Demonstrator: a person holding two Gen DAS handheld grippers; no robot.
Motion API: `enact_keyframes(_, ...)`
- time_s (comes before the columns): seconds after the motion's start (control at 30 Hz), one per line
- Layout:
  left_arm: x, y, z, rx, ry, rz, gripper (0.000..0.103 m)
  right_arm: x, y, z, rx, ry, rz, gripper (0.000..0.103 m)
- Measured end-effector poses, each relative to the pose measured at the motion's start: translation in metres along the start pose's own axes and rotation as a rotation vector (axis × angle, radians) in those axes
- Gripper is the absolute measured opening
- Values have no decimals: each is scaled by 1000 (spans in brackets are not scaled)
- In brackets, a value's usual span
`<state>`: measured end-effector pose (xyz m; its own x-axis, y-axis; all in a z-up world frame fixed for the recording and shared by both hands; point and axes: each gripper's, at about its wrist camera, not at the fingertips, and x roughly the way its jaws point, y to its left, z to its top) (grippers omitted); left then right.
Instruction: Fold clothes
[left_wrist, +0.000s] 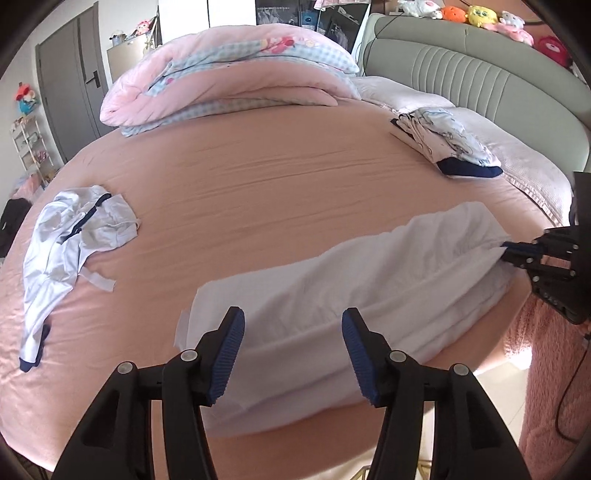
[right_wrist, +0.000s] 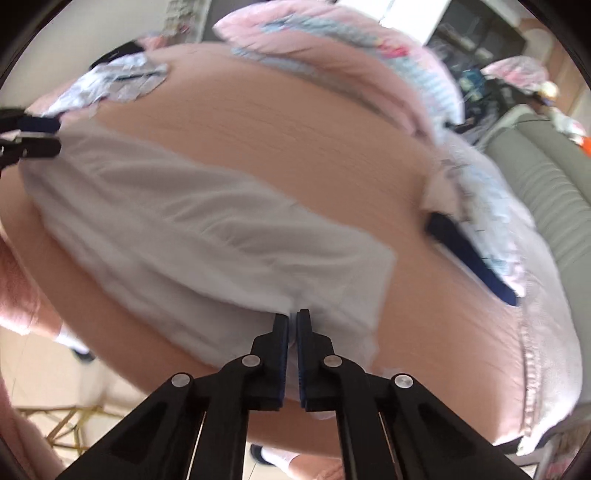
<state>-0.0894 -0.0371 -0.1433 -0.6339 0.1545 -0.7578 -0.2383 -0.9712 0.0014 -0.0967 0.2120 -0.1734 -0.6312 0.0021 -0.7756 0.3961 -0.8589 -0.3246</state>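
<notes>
A folded white garment (left_wrist: 332, 280) lies across the near edge of the pink bed (left_wrist: 277, 177). My left gripper (left_wrist: 293, 350) stands open over the garment's left part, its blue pads apart and not pressing the cloth. At the garment's right end my right gripper (left_wrist: 517, 253) pinches the fabric. The right wrist view is blurred; there my right gripper (right_wrist: 293, 326) is shut with a fold of the white garment (right_wrist: 184, 221) between its pads. My left gripper (right_wrist: 40, 136) shows at the far left edge with its jaws apart.
A crumpled white and navy garment (left_wrist: 74, 236) lies on the bed's left side. A folded stack of printed clothes (left_wrist: 454, 147) sits near the grey headboard (left_wrist: 461, 66). A rolled pink quilt (left_wrist: 229, 74) fills the far end. A fuzzy pink cloth (left_wrist: 546, 369) hangs at right.
</notes>
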Motion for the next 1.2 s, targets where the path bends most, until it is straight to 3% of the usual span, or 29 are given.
enact_keyframes(0.2, 10, 4, -6, -75, 18, -23, 52, -7, -23, -8, 60, 18, -6, 1)
enact_keyframes(0.37, 18, 4, -5, -59, 34, -21, 52, 2, -17, -24, 38, 93, 20, 1)
enact_keyframes(0.5, 44, 0, -14, -6, 225, 30, 52, 10, -8, -33, 7, 173, 27, 2)
enact_keyframes(0.63, 28, -12, -28, 77, 276, -2, 52, 10, -19, -38, 8, 255, 11, 3)
enact_keyframes(0.67, 22, -13, -29, 89, 266, -6, 52, 10, -26, -39, 33, 276, 11, 3)
enact_keyframes(0.8, 7, -11, -12, 62, 140, -15, 52, -17, -45, -20, 180, 193, 126, 6)
enact_keyframes(0.87, 15, -8, 6, 2, 88, -55, 52, -24, -36, 5, 203, 127, 218, 17)
enact_keyframes(0.9, 21, -8, 14, -23, 60, -70, 53, -21, -27, 16, 189, 87, 229, 28)
enact_keyframes(0.93, 30, -10, 19, -35, 46, -70, 53, -19, -17, 27, 173, 46, 239, 32)
enact_keyframes(1.03, 59, -15, 17, -12, 100, -36, 53, 24, 12, 45, 106, 110, 197, 32)
enact_keyframes(1.1, 69, -18, 3, 46, 132, -26, 54, 36, 14, 37, 124, 144, 249, 31)
enact_keyframes(1.2, 63, -22, -14, 143, 101, -21, 58, 34, 12, 20, 92, 139, 306, 31)
